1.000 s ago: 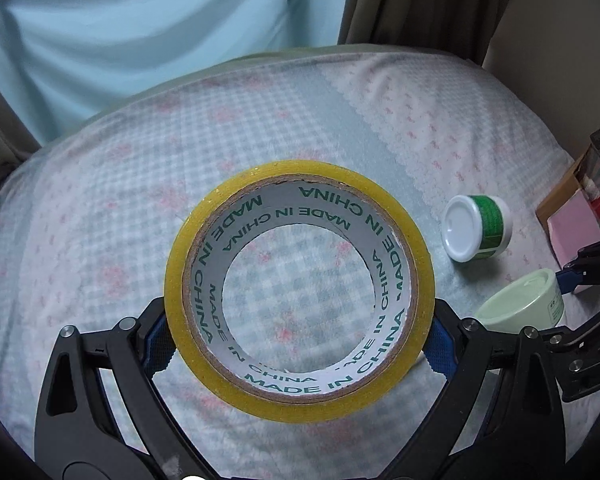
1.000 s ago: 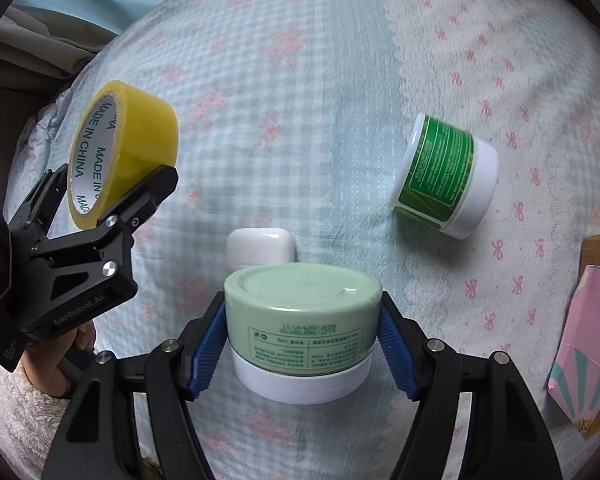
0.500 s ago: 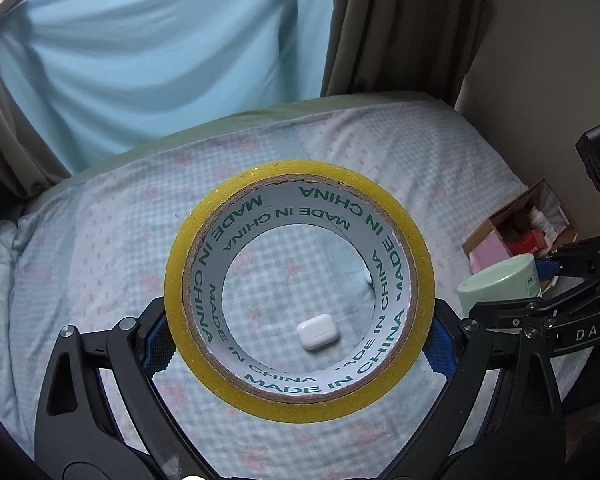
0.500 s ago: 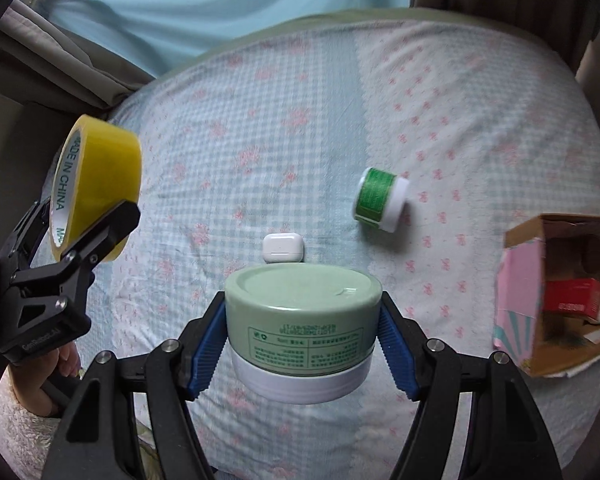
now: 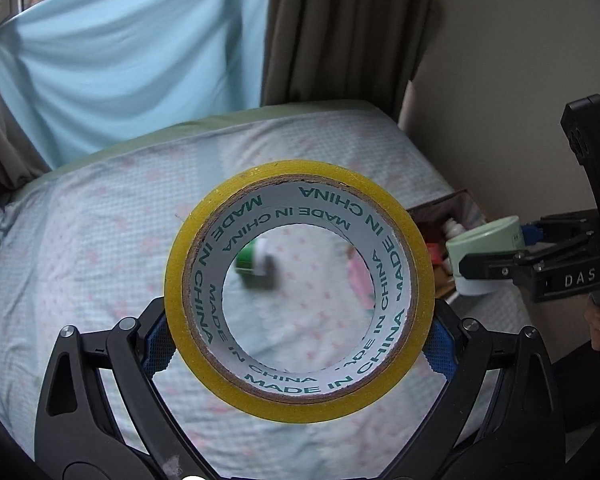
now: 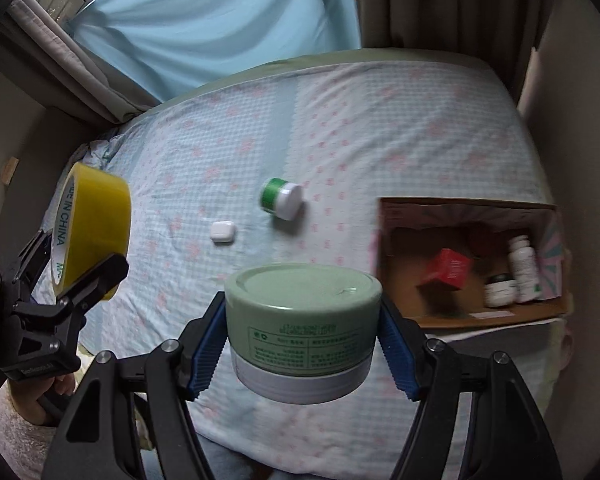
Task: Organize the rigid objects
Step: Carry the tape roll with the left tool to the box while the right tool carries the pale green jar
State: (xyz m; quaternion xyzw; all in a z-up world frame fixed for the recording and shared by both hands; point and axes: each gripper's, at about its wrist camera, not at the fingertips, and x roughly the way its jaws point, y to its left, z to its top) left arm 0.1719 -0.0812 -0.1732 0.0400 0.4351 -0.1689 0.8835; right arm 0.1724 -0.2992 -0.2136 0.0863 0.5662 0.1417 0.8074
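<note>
Bed [image 6: 340,128] below | left gripper [image 5: 300,344] clamps tape roll [image 5: 300,396] | right gripper [image 6: 304,344] pinches green jar [image 6: 304,312]

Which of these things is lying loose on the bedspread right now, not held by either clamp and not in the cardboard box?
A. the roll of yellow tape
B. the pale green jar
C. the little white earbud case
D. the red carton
C. The little white earbud case lies on the bedspread, while the tape and pale green jar are each clamped, and the red carton sits in the cardboard box.
</note>
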